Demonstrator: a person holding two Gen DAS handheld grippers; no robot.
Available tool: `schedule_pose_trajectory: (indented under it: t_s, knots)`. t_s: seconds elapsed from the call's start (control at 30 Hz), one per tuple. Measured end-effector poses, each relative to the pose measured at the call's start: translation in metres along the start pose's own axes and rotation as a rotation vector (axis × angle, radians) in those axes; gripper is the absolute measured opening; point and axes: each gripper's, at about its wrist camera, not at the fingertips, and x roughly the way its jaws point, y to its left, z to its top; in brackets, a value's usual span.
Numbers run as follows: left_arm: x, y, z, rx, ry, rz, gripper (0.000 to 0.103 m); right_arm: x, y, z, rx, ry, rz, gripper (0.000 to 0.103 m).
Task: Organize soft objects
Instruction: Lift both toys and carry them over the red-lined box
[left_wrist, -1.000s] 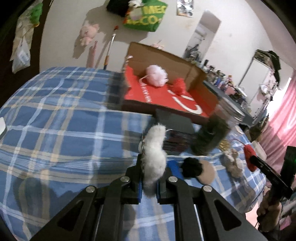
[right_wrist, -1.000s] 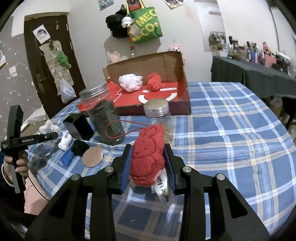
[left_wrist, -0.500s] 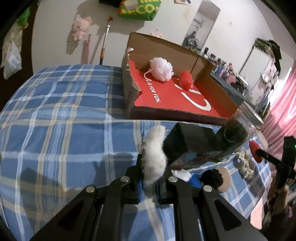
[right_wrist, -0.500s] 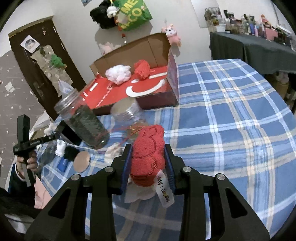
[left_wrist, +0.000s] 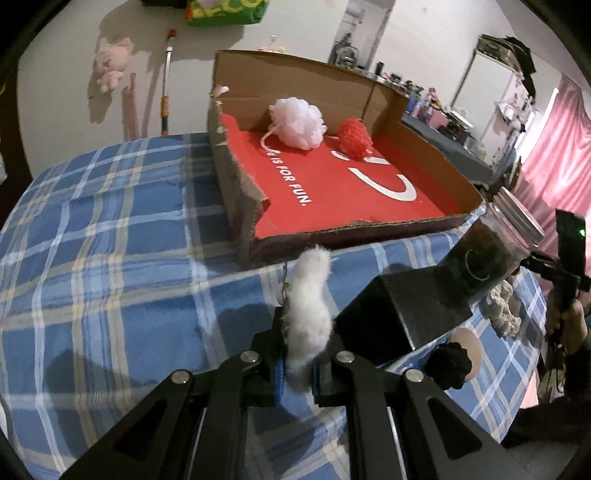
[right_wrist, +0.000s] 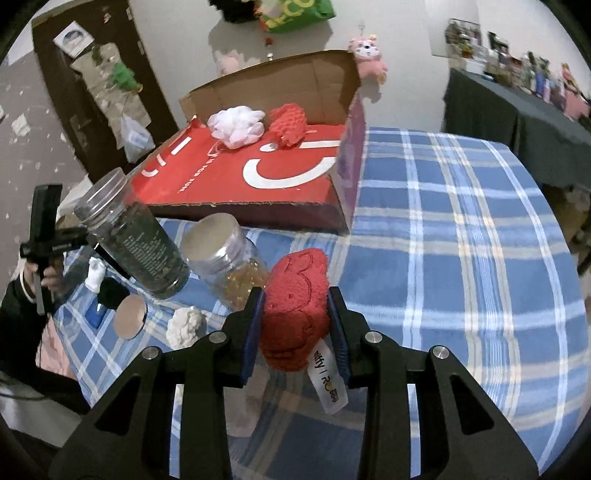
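My left gripper (left_wrist: 297, 354) is shut on a white fluffy toy (left_wrist: 309, 306), held above the plaid table just in front of the red cardboard box (left_wrist: 332, 188). The box holds a white mesh puff (left_wrist: 297, 122) and a red puff (left_wrist: 355, 138). My right gripper (right_wrist: 295, 325) is shut on a red plush toy (right_wrist: 297, 306) with a white tag, held above the table in front of the same box (right_wrist: 258, 173), where the white puff (right_wrist: 236, 125) and red puff (right_wrist: 290, 120) also show.
A dark-filled jar (right_wrist: 133, 236), a jar of yellow capsules (right_wrist: 229, 258), a white lumpy object (right_wrist: 186, 326), a round disc (right_wrist: 129, 317) and a black pom (right_wrist: 110, 291) stand left of my right gripper. A black box (left_wrist: 402, 306) sits right of my left gripper.
Both grippers have moved forward toward the red box with their toys still held. The box looms larger in both views.
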Motion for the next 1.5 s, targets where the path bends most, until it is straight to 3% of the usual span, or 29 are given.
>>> schedule_pose_trajectory:
  t_s: [0.77, 1.13, 1.33, 1.5]
  knots:
    - [0.007, -0.024, 0.040, 0.279, 0.026, -0.045, 0.011, 0.008, 0.005, 0.042, -0.155, 0.021, 0.014, 0.032]
    - [0.009, -0.042, 0.078, 0.312, -0.016, -0.090, 0.011, 0.012, 0.015, 0.093, -0.126, -0.066, 0.091, 0.032]
    - [0.028, -0.049, 0.108, 0.240, 0.007, 0.002, 0.011, 0.031, 0.027, 0.134, -0.084, -0.104, 0.037, 0.032]
    - [0.049, -0.051, 0.135, 0.201, 0.045, 0.109, 0.011, 0.065, 0.042, 0.166, -0.108, -0.042, -0.100, 0.032]
